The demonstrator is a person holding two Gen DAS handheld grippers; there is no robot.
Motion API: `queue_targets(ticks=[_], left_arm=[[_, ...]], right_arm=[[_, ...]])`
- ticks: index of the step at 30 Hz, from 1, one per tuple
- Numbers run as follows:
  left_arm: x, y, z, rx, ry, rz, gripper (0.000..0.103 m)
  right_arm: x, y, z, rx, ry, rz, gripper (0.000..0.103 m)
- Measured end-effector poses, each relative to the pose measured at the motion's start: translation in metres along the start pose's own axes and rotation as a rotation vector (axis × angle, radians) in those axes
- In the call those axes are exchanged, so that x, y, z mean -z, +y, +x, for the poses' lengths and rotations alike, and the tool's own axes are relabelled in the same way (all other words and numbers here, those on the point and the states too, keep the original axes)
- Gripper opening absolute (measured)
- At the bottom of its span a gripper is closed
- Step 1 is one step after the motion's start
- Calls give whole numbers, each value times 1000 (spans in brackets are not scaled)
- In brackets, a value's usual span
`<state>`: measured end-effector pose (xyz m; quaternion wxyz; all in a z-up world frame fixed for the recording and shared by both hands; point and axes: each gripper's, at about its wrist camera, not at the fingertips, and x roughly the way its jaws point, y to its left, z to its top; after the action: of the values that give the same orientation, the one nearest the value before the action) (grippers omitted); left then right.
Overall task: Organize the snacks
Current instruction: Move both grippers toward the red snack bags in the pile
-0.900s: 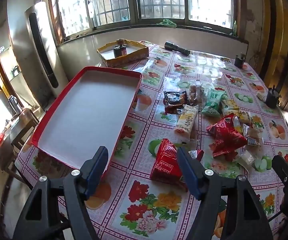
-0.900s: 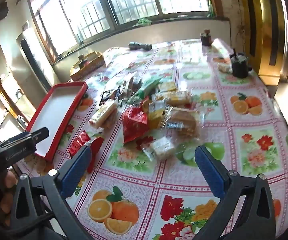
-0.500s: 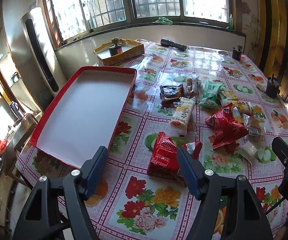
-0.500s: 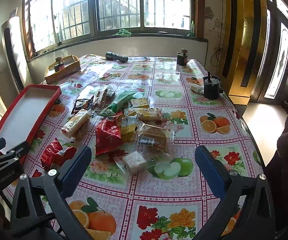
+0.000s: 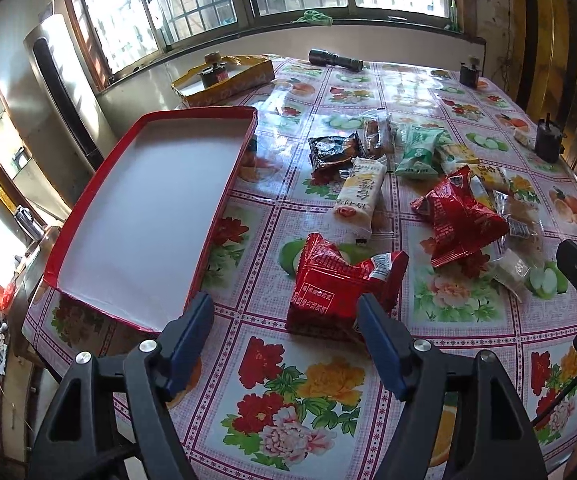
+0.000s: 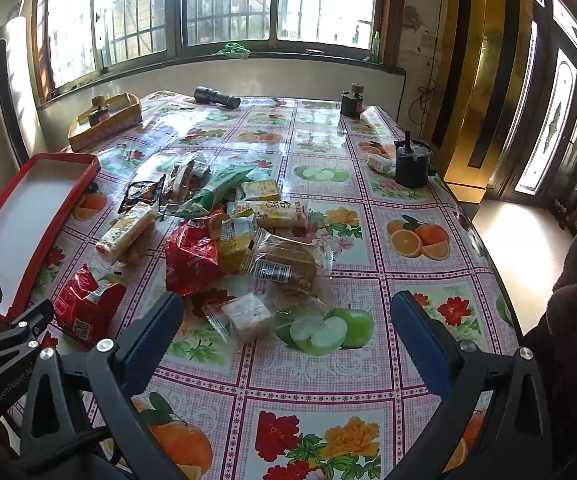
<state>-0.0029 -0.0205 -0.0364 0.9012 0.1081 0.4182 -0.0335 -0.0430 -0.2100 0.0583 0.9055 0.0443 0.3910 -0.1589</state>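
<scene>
Shiny plastic cloth with printed flowers and fruit covers the tabletop (image 5: 272, 384), and a heap of wrapped snacks lies on it. The left tool (image 5: 286, 320) hangs tilted down over the near edge with its two blue fingers (image 5: 192, 332) apart and nothing between them. Just past its right finger lies a crinkled red foil snack bag (image 5: 336, 284), not touching either finger. Past its left finger sits a big flat red tray with a white floor (image 5: 152, 208), and no snack is inside it. Farther ahead of the left tool lie a long cream and yellow snack pack (image 5: 362, 192), a dark brown packet (image 5: 332, 152), a green packet (image 5: 420, 152) and a second red foil bag (image 5: 460, 220). The right tool (image 6: 284, 320) is also tilted down, with its fingers spread very wide and holding nothing. Just ahead of it, between the fingers in the right wrist view, lies a small white cake in clear wrap (image 6: 248, 314), and behind that a brown bread in clear wrap (image 6: 288, 264). To the right tool's left, the left tool shows as a black arm beside the near red bag. Far ahead by the window lie a black torch (image 6: 216, 97) and a yellow cardboard box (image 6: 104, 122).
</scene>
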Motion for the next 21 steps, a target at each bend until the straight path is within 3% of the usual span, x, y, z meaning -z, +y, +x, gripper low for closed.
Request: queue_targets(ticks=[21], left_arm=[[2, 6, 25, -13, 81, 16, 74]], right_arm=[[-1, 5, 15, 20, 32, -41, 103]])
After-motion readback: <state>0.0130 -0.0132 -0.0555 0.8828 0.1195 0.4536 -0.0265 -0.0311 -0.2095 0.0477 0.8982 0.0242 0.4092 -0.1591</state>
